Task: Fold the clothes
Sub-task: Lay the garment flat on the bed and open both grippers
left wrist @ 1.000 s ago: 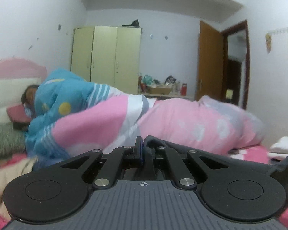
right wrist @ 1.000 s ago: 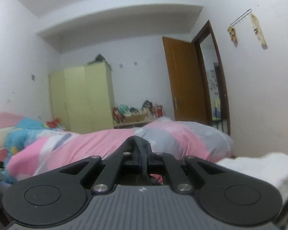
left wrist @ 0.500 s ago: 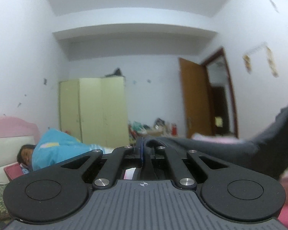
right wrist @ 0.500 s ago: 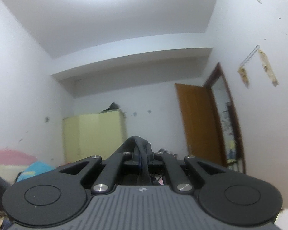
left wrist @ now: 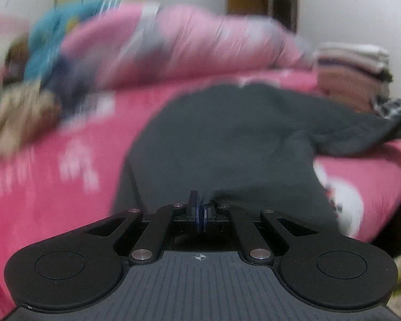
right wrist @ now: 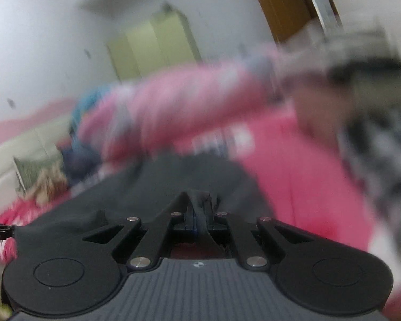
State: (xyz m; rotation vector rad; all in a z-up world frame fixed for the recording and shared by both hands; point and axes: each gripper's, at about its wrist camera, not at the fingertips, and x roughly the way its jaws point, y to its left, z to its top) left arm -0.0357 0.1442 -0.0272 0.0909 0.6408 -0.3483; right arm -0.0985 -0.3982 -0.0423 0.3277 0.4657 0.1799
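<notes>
Garment [left wrist: 227, 139] ahead of both claws (hem pinched), across bedsheet [left wrist: 66, 174].

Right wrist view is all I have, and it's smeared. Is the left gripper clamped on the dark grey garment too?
Observer: Yes. The left gripper is shut on the near edge of the dark grey garment.
Operator: Cloth hanging or down?
Observer: Down. It lies spread on the pink printed bed sheet, with one sleeve trailing off to the right.
Operator: Anything past that sleeve?
Observer: A stack of folded clothes sits behind it at the far right of the bed.
</notes>
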